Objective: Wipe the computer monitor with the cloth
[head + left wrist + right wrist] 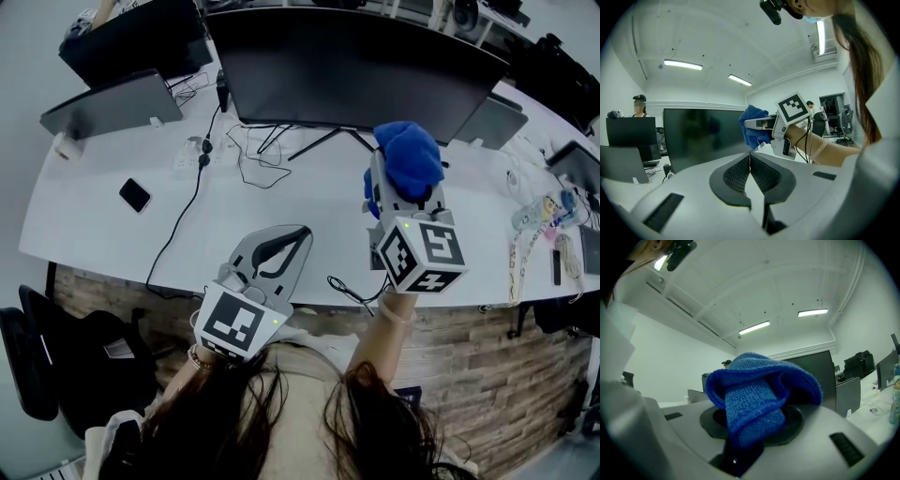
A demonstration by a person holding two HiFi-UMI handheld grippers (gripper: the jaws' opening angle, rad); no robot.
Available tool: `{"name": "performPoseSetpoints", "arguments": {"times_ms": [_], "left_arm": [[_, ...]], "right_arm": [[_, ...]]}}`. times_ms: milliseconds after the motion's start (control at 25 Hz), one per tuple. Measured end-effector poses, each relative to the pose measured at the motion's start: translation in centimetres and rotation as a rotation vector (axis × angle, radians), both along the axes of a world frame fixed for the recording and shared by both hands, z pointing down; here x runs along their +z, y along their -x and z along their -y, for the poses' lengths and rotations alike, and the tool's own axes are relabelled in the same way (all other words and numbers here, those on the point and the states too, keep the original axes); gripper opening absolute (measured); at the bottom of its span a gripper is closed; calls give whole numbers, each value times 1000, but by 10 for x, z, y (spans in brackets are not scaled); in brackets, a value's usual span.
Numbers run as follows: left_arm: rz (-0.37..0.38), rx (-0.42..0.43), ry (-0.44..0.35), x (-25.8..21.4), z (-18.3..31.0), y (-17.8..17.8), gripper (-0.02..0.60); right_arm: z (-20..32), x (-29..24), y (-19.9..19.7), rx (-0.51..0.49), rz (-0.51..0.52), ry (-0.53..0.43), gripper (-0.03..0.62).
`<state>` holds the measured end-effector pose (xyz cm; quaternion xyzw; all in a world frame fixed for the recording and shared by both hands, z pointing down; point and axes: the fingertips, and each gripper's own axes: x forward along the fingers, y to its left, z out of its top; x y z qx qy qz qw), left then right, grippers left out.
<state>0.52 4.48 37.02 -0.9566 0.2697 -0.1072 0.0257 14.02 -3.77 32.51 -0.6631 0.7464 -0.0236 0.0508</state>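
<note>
A wide dark computer monitor [356, 70] stands at the back of the white desk [112, 234]. My right gripper [405, 183] is raised in front of the monitor's lower right part, shut on a bunched blue cloth [409, 157]. In the right gripper view the blue cloth [759, 397] fills the space between the jaws, with the monitor [818, 373] behind it. My left gripper [274, 251] hangs low over the desk's near edge, shut with nothing in it; its jaws meet in the left gripper view [750, 164], which also shows the monitor [705, 136] and the cloth [752, 126].
A black phone [134, 195] lies at the desk's left. A power strip [202, 155] and black cables [253, 155] sit under the monitor. Other monitors [112, 103] stand left and right [492, 122]. Small items [544, 220] clutter the desk's right end. A black chair [37, 366] is at lower left.
</note>
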Motion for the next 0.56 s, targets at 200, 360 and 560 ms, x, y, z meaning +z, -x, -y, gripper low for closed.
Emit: {"name": "performPoseSetpoints", "arguments": {"times_ms": [200, 360, 560], "left_arm": [[4, 9, 6, 2, -3, -1, 9], [6, 9, 6, 2, -2, -1, 9], [10, 11, 14, 5, -4, 0, 9]], "right_arm": [[-1, 2, -2, 6, 13, 0, 140], [-2, 4, -5, 17, 27, 10, 140], [-5, 7, -8, 31, 79, 15, 136]]}}
